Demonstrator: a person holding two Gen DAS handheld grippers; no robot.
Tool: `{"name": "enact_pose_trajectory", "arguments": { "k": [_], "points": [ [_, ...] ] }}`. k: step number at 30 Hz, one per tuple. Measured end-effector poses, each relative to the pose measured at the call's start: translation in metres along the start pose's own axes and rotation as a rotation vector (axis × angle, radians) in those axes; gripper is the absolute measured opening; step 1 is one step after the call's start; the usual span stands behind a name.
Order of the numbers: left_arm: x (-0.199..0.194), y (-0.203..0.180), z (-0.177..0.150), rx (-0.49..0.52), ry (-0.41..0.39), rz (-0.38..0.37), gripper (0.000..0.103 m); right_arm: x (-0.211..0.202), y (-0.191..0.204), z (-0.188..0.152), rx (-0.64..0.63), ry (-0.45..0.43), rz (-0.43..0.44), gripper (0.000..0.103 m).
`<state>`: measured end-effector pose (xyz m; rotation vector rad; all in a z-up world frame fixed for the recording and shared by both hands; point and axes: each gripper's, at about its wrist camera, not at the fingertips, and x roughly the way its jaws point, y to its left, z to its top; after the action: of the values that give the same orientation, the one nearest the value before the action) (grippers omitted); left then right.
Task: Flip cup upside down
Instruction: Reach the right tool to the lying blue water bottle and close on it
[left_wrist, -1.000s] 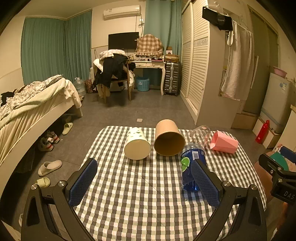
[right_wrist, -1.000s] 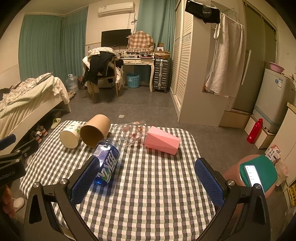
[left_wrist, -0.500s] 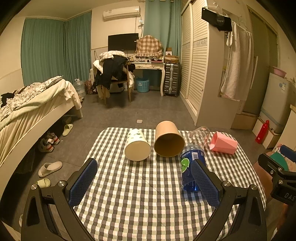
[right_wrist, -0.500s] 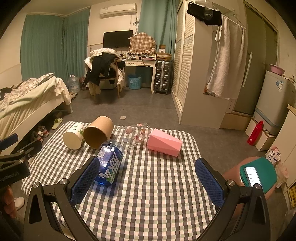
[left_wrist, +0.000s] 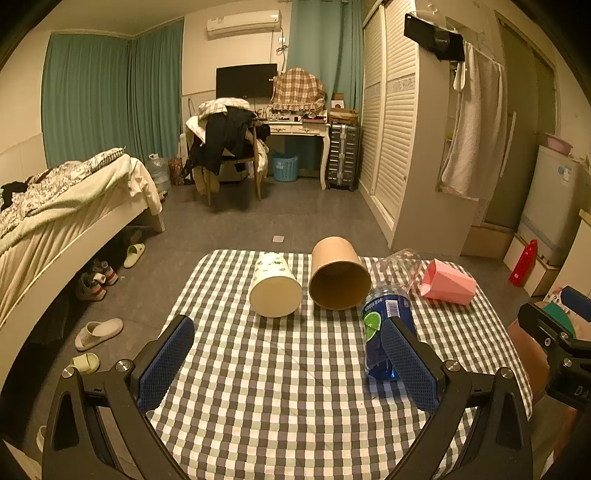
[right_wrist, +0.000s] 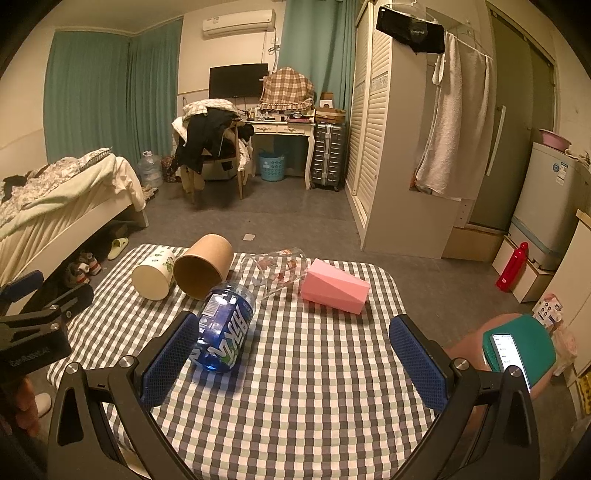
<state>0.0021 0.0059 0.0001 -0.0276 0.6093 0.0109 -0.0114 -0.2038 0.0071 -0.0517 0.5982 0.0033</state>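
Several cups lie on their sides on the checked tablecloth: a white cup with green leaves, a brown paper cup, a blue printed cup, a clear glass and a pink faceted cup. My left gripper hangs open over the near part of the table, facing the white and brown cups. My right gripper is open too, its left pad beside the blue cup. Neither holds anything.
The small table has floor around it. A bed with shoes beneath lies at the left, a wardrobe at the right. A red bottle and a stool holding a phone stand right of the table.
Both views have drifted slightly back and up, so the cups sit a little lower in frame. The cups have not moved and both grippers stay open.
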Motion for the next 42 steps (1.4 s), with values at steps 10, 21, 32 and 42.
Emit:
{"name": "enact_pose_trajectory", "arguments": {
  "k": [10, 21, 32, 42],
  "points": [
    [0.022, 0.020, -0.005, -0.019, 0.015, 0.013, 0.103, 0.029, 0.032, -0.004, 0.014, 0.070, 0.002, 0.103],
    [0.064, 0.062, -0.019, -0.050, 0.075, 0.044, 0.103, 0.107, 0.075, -0.023, 0.079, 0.210, -0.014, 0.103],
    [0.082, 0.083, -0.028, -0.070, 0.109, 0.018, 0.103, 0.157, 0.094, -0.040, 0.078, 0.333, -0.029, 0.071],
    [0.063, 0.073, -0.032, -0.046, 0.096, 0.010, 0.103, 0.125, 0.100, -0.046, 0.054, 0.338, 0.007, 0.070]
  ]
}}
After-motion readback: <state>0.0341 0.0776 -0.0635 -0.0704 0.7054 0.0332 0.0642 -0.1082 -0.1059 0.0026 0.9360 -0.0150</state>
